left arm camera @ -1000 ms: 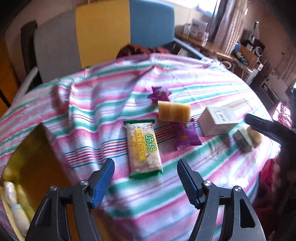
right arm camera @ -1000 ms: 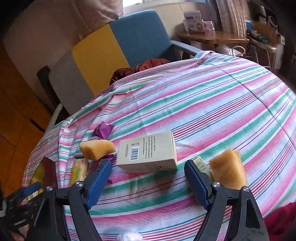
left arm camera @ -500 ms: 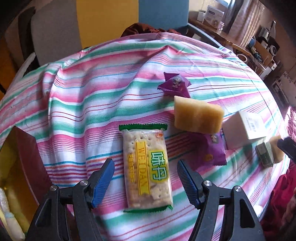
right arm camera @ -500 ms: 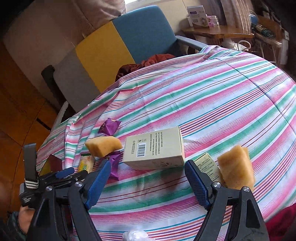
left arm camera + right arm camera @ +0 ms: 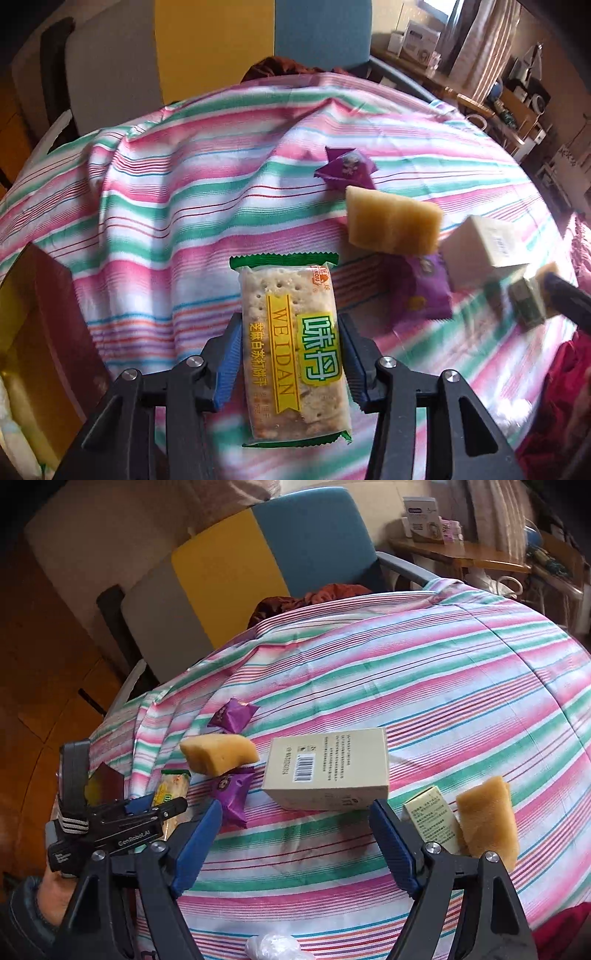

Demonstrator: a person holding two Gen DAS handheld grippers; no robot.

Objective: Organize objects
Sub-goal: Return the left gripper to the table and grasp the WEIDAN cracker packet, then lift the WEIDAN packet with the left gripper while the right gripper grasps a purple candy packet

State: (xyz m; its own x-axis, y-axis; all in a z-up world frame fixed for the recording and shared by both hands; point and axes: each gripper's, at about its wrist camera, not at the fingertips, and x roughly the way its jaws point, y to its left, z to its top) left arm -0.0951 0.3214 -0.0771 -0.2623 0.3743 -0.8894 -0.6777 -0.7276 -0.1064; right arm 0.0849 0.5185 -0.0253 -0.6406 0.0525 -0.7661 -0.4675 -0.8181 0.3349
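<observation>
My left gripper (image 5: 290, 328) is shut on a green-edged cracker packet (image 5: 291, 347) that lies on the striped tablecloth (image 5: 177, 206); the packet also shows in the right wrist view (image 5: 173, 788). Beyond it lie a yellow sponge block (image 5: 393, 225) and two purple snack packets (image 5: 347, 166) (image 5: 424, 291). My right gripper (image 5: 295, 834) is open and empty, just in front of a beige carton (image 5: 328, 768). A small green box (image 5: 432, 819) and a second sponge (image 5: 487, 819) lie to its right.
An open brown box (image 5: 40, 332) stands at the table's left edge. A grey, yellow and blue chair (image 5: 236, 568) stands behind the table. A desk with clutter (image 5: 461, 554) is at the back right. Red cloth (image 5: 554, 406) hangs at the right edge.
My left gripper has moved forward over the cracker packet and closed on it. My right gripper has stayed open and shifted slightly closer to the beige carton.
</observation>
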